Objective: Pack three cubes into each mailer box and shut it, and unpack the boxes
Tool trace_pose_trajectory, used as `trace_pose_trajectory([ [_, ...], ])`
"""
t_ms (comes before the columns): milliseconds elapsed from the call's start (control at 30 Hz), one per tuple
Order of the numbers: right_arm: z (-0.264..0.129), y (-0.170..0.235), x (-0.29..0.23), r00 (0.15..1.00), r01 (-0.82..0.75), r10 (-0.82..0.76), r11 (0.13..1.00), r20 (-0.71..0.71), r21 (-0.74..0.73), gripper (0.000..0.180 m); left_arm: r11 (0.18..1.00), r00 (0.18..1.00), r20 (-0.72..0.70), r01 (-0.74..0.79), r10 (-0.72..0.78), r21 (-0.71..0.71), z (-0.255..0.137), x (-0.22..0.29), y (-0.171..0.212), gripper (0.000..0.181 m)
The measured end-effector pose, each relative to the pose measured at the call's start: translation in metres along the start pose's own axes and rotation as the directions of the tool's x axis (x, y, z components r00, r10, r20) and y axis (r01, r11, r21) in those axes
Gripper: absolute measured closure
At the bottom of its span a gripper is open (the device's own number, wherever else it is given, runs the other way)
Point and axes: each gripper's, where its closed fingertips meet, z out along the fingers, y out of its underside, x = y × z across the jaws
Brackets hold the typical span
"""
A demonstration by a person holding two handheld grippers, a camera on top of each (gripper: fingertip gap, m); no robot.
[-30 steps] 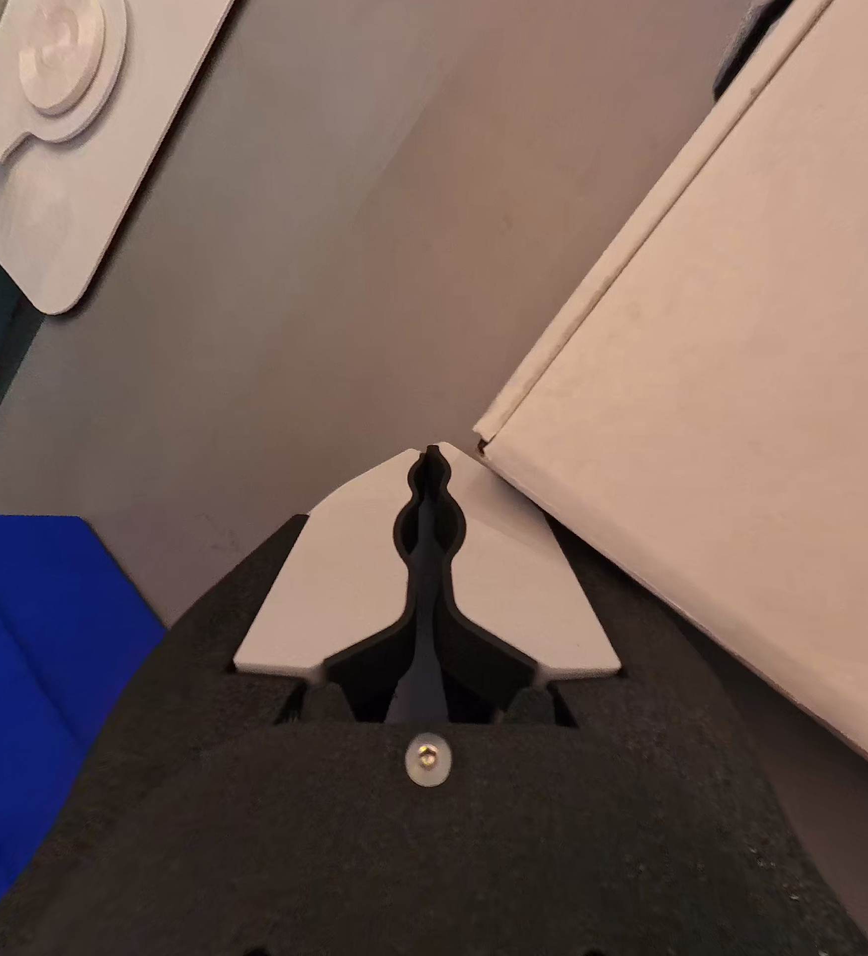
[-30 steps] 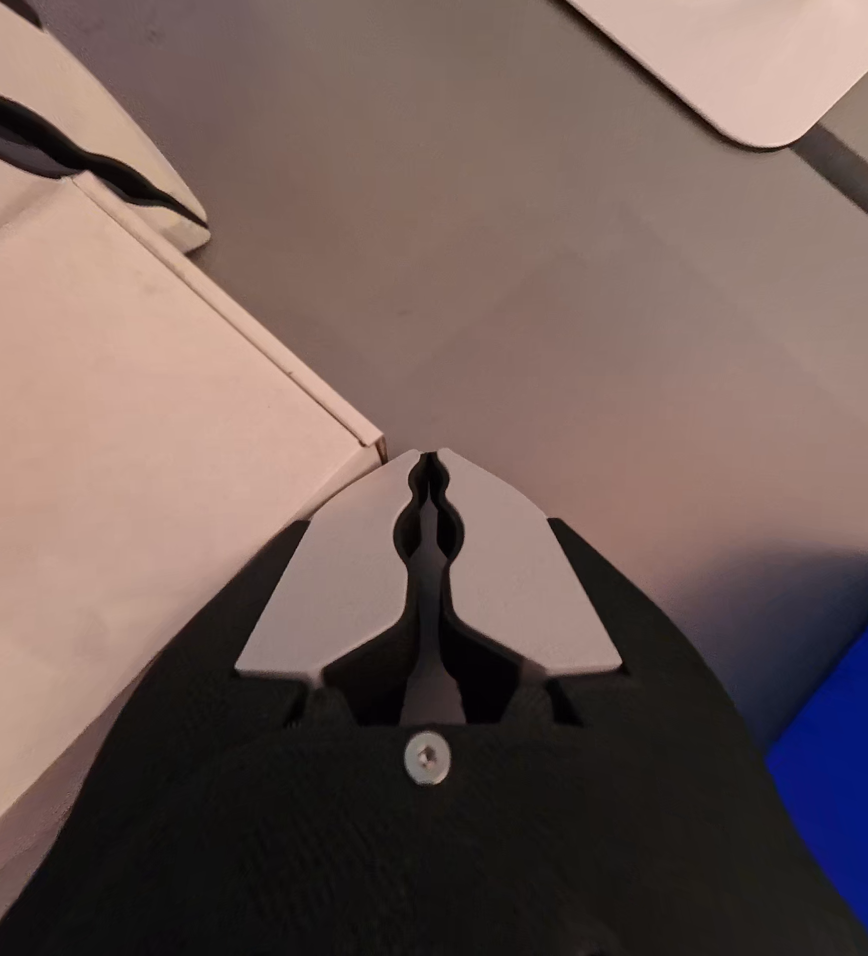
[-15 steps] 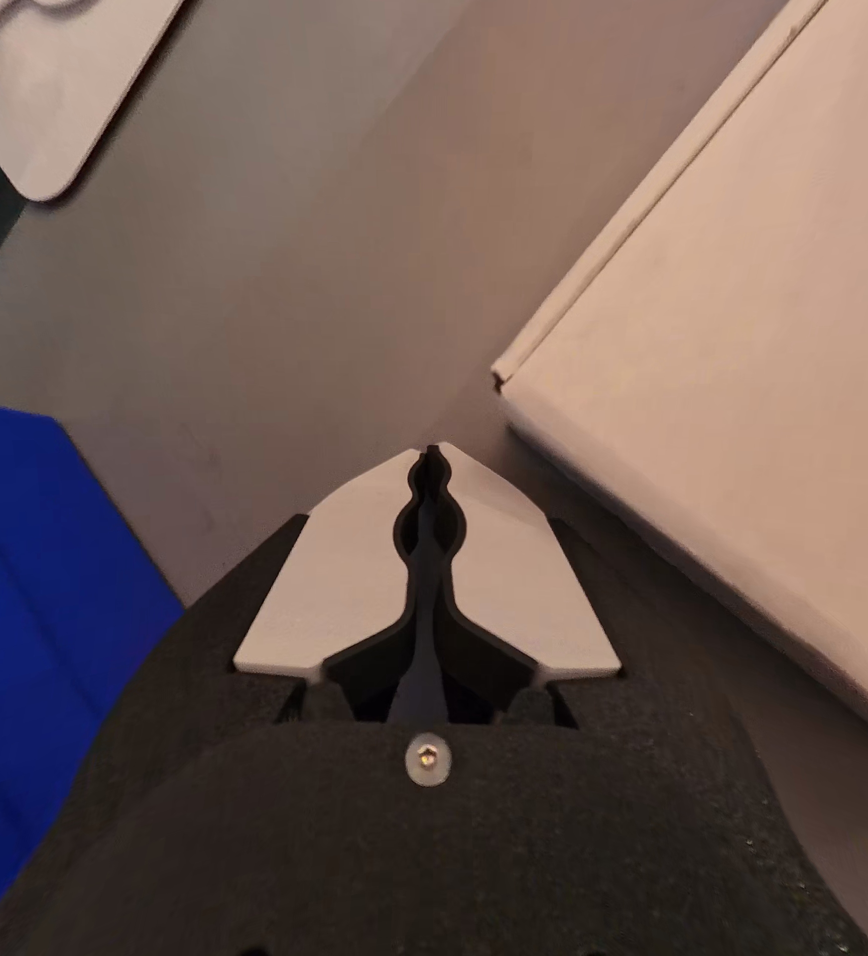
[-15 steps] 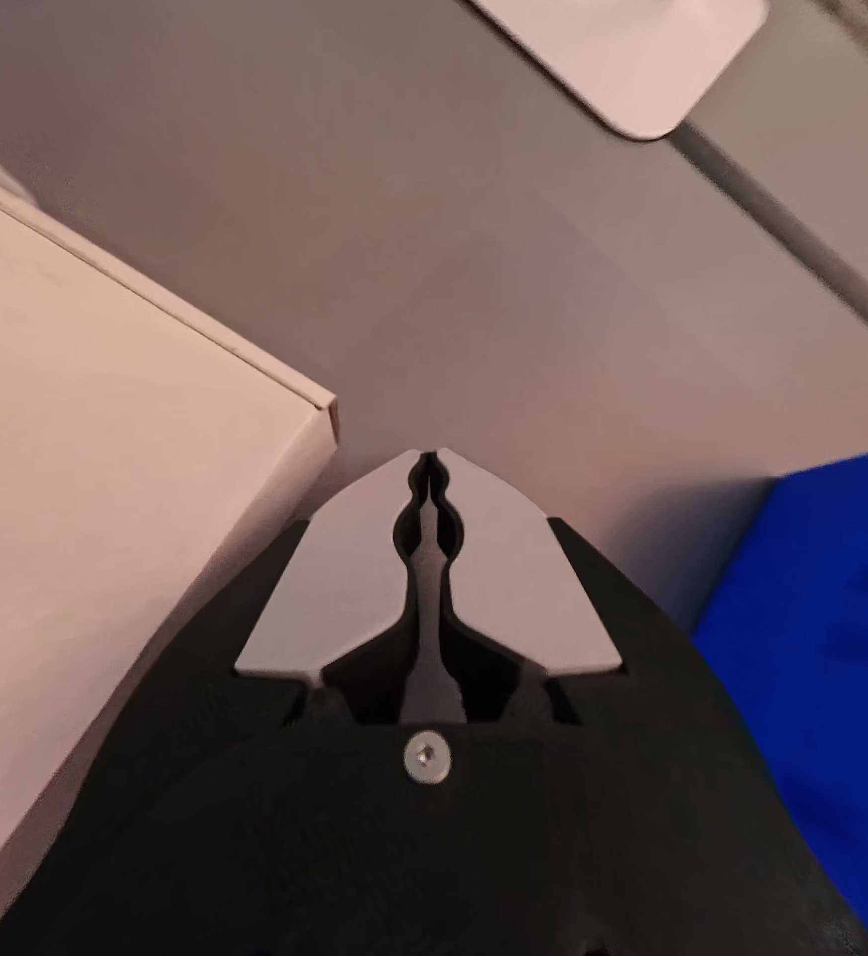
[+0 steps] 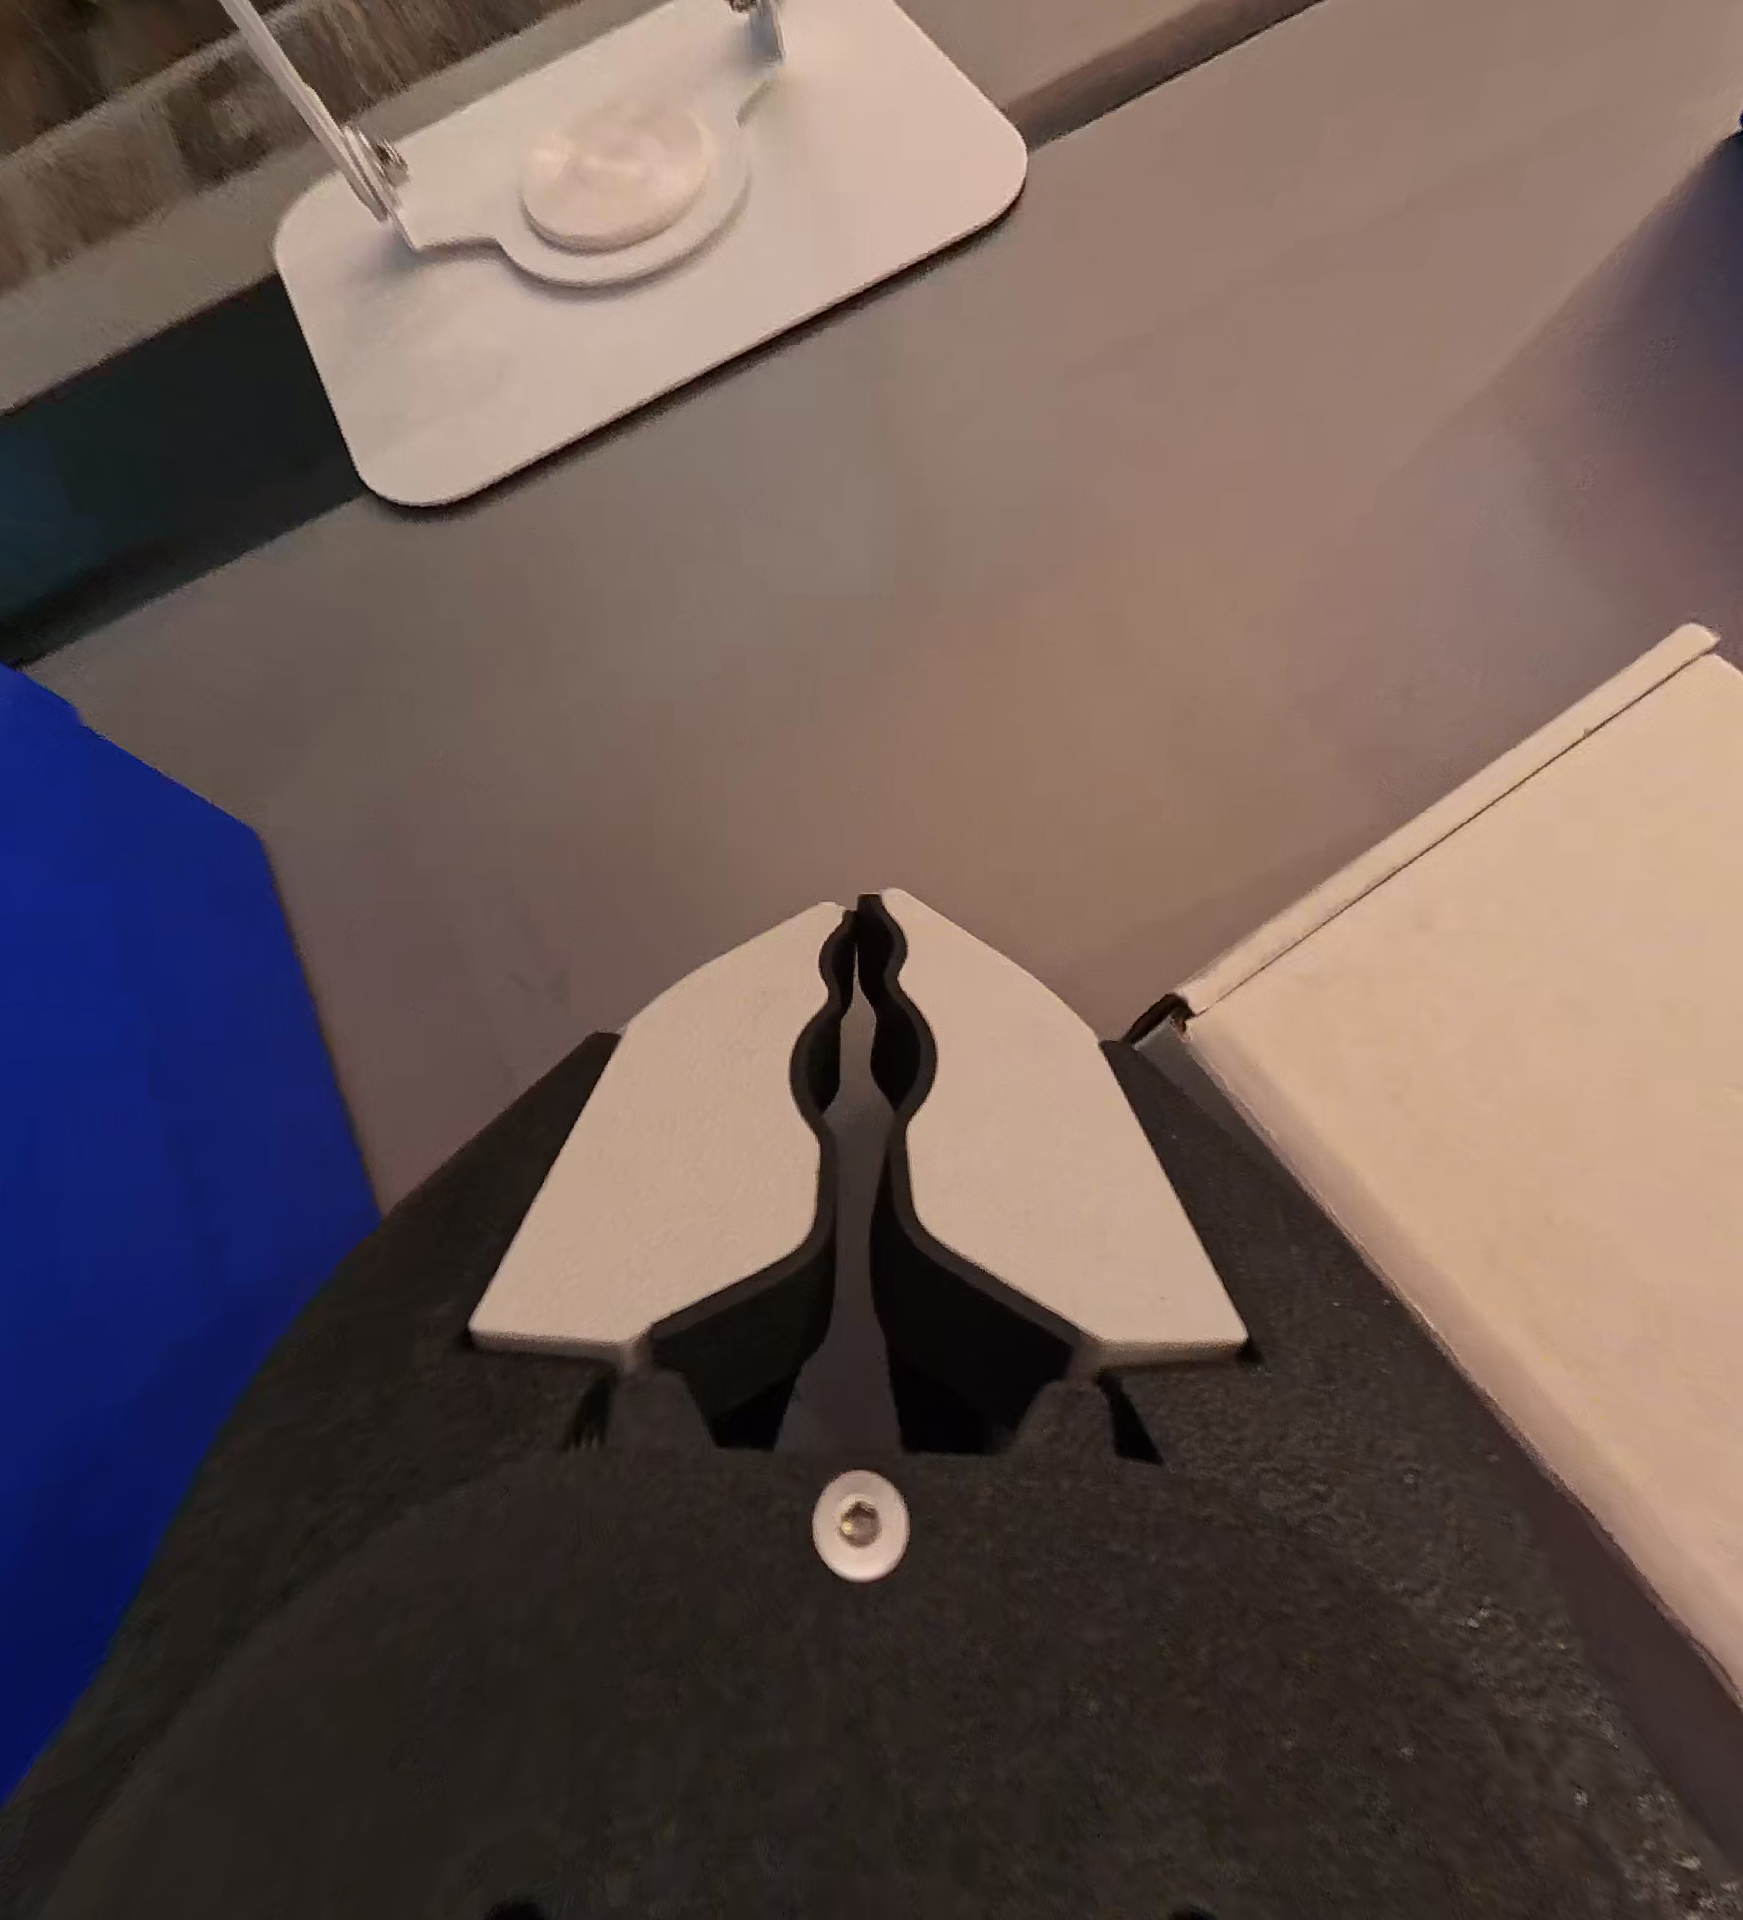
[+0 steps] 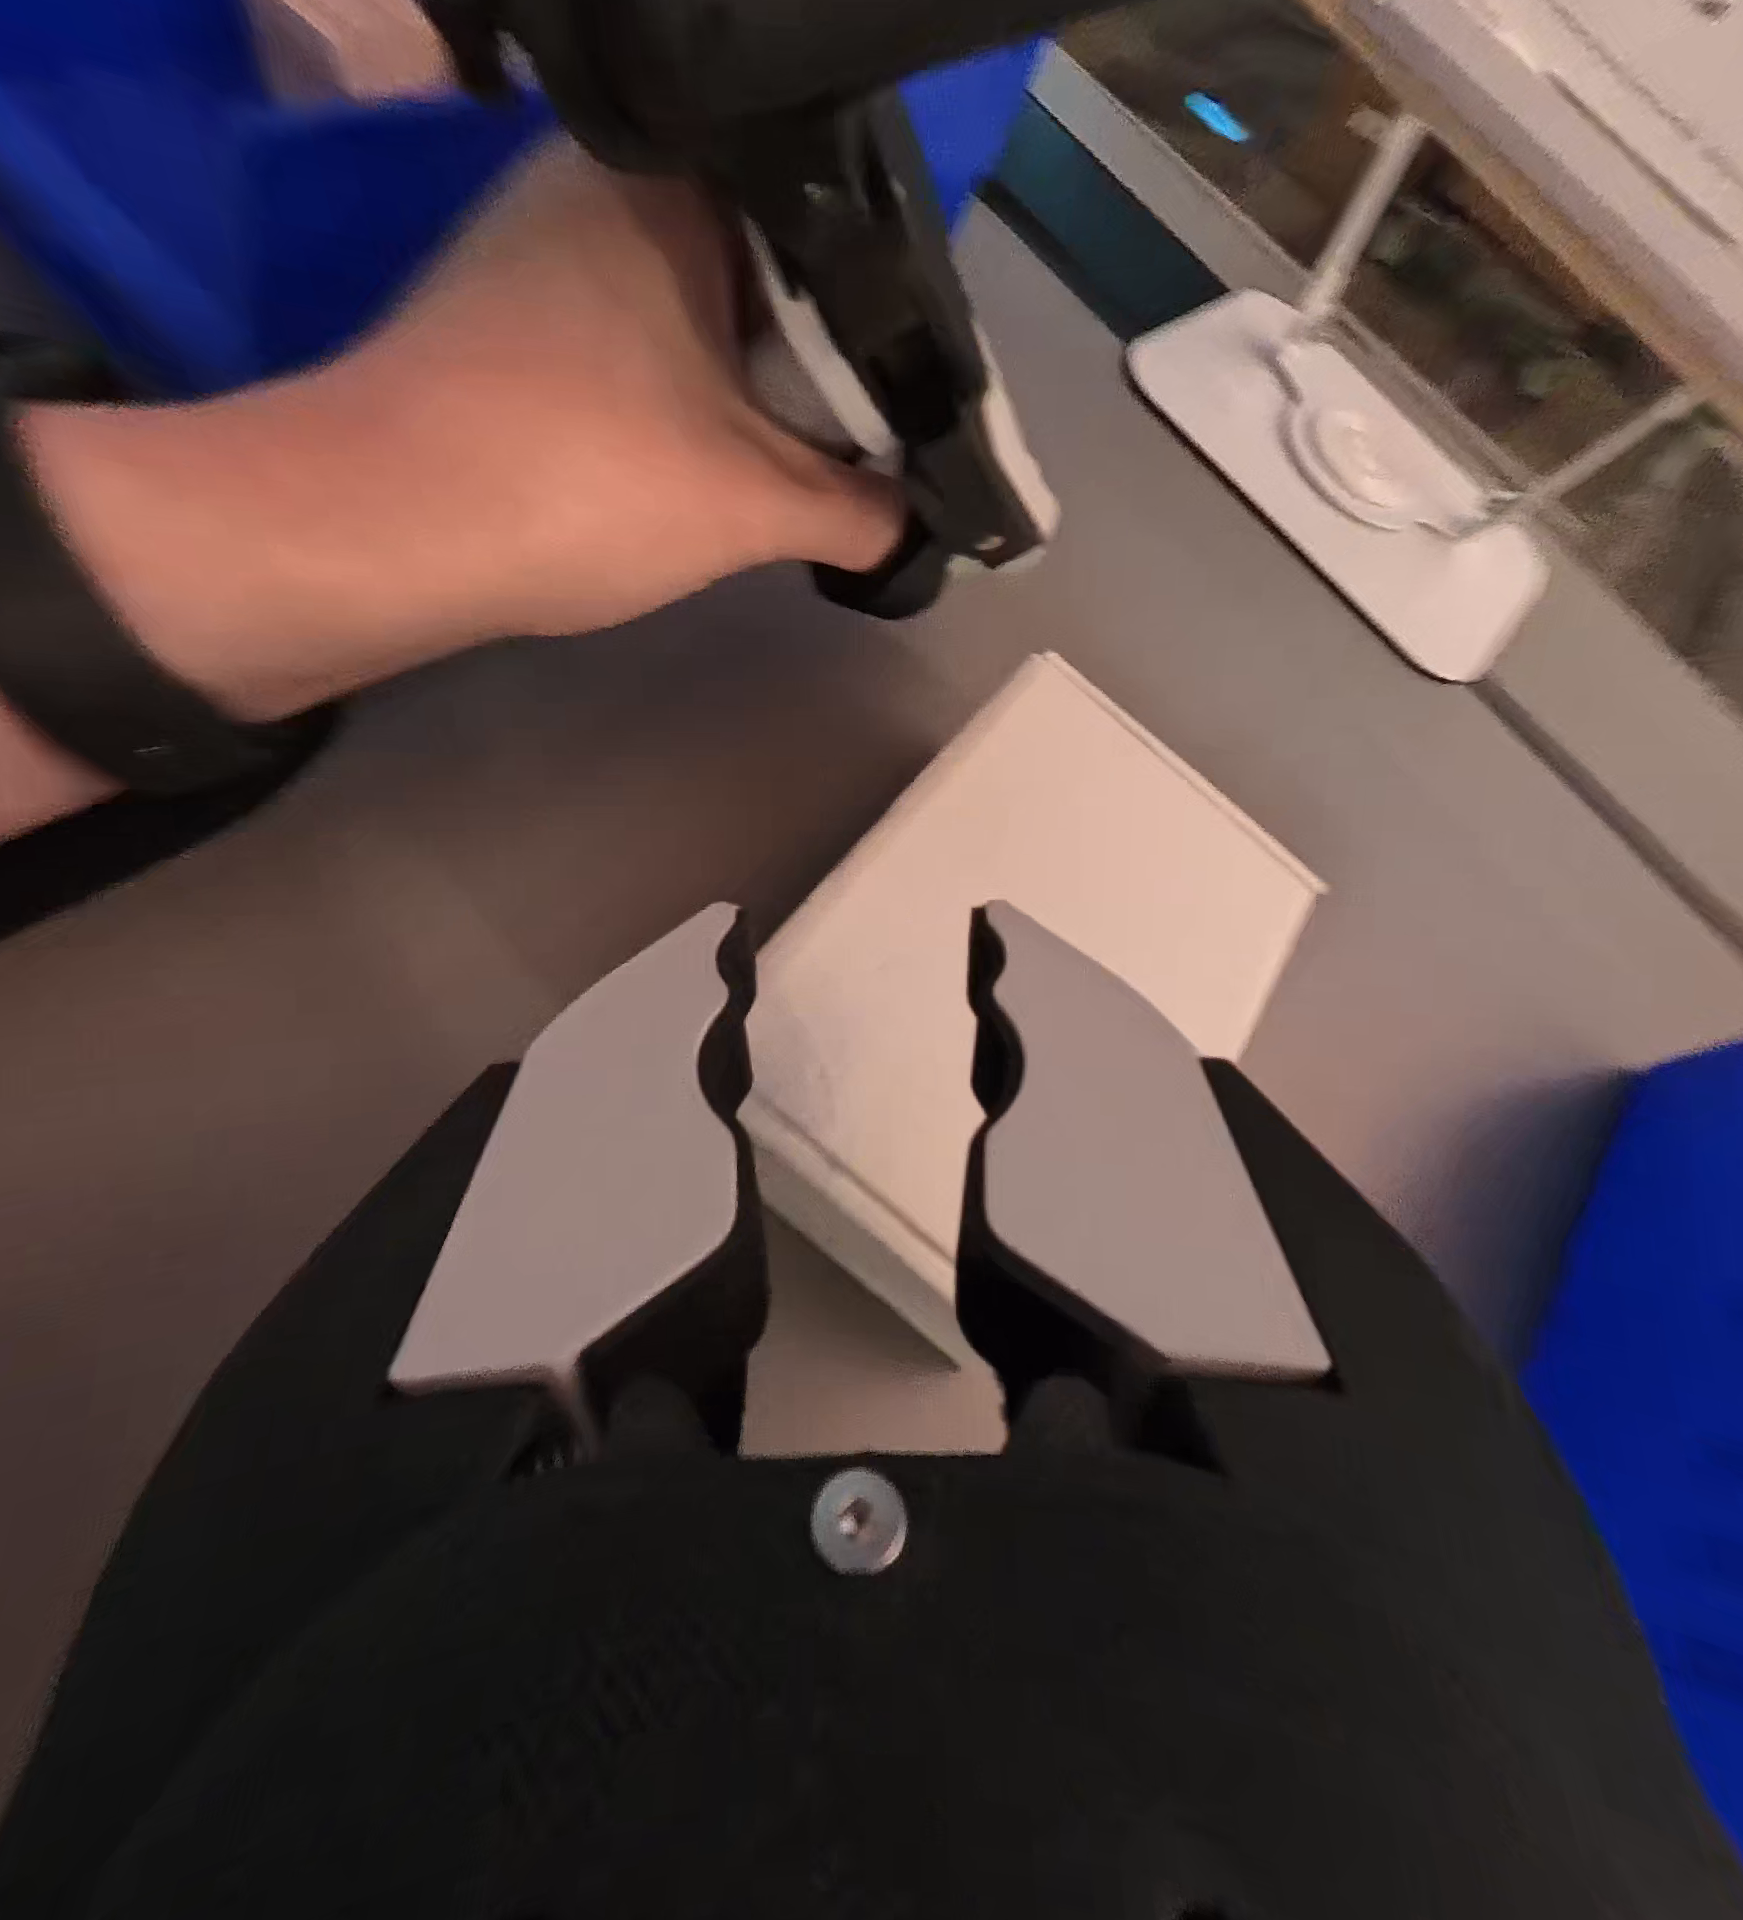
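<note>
A white mailer box (image 6: pixel 1075 873) lies closed on the grey table; it also shows at the right of the left wrist view (image 5: pixel 1511 1091). My right gripper (image 6: pixel 856 925) is open and empty, raised over the box's near corner, which shows between its fingers. My left gripper (image 5: pixel 862 909) is shut and empty, just left of the box's corner and apart from it. In the right wrist view the left gripper (image 6: pixel 908 416) shows beyond the box, held by a hand (image 6: pixel 493 468). No cubes are in view.
A white stand base (image 5: pixel 638 260) sits at the table's far edge, also in the right wrist view (image 6: pixel 1345 478). A blue object (image 5: pixel 67 1091) lies left of my left gripper, another blue object (image 6: pixel 1698 1351) right of my right gripper. Bare grey table (image 5: pixel 846 675) lies ahead. About 15 centimeters separates my left fingertips from my right. To the blue object (image 6: pixel 1698 1351): right tips about 25 centimeters, left tips about 30 centimeters.
My right gripper has opened and pulled up and back from the box's corner. My left gripper stayed shut and drew away from the box's other corner, turning towards the stand.
</note>
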Motion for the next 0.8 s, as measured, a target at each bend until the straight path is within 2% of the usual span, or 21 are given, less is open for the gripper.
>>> trace_pose_trajectory([
  [33,0.007,0.001,0.005,0.997,0.013,-0.016,0.999,-0.072,-0.037,0.139,1.000,1.000,0.008,-0.009,0.009,0.003,-0.002,0.000,0.002,0.181],
  [67,0.013,0.003,0.005,0.995,0.014,-0.020,0.998,-0.099,-0.060,0.139,1.000,1.000,0.013,-0.020,0.020,0.000,-0.004,0.000,0.005,0.181],
  [133,0.024,0.015,-0.003,0.999,-0.001,-0.005,0.993,-0.053,-0.117,0.139,0.999,0.999,0.019,-0.038,0.039,-0.011,-0.007,-0.002,0.012,0.181],
  [200,0.020,0.020,-0.007,0.999,-0.037,0.037,0.991,0.001,-0.126,0.142,0.999,0.999,0.015,-0.041,0.042,-0.020,-0.009,-0.004,0.018,0.180],
  [300,0.006,0.034,0.000,1.000,0.013,-0.013,0.989,0.003,-0.150,0.144,0.999,1.000,-0.020,-0.019,0.018,-0.028,-0.008,-0.005,0.020,0.181],
  [467,-0.025,0.074,0.049,0.975,0.158,-0.196,0.945,-0.108,-0.287,0.144,0.998,0.996,-0.077,-0.044,0.041,-0.034,-0.002,0.005,0.018,0.181],
  [567,-0.035,0.082,0.070,0.982,0.119,-0.154,0.956,-0.111,-0.270,0.142,0.996,0.987,-0.139,-0.085,0.079,-0.039,0.000,0.018,0.021,0.181],
  [667,-0.032,0.082,0.077,0.997,0.060,-0.067,0.976,-0.030,-0.209,0.116,0.993,0.965,-0.241,-0.114,0.104,-0.026,-0.004,0.036,0.021,0.181],
  [800,-0.021,0.090,0.078,0.999,0.047,-0.041,0.968,0.028,-0.248,0.081,0.993,0.928,-0.355,-0.120,0.116,0.010,-0.013,0.057,0.017,0.181],
])
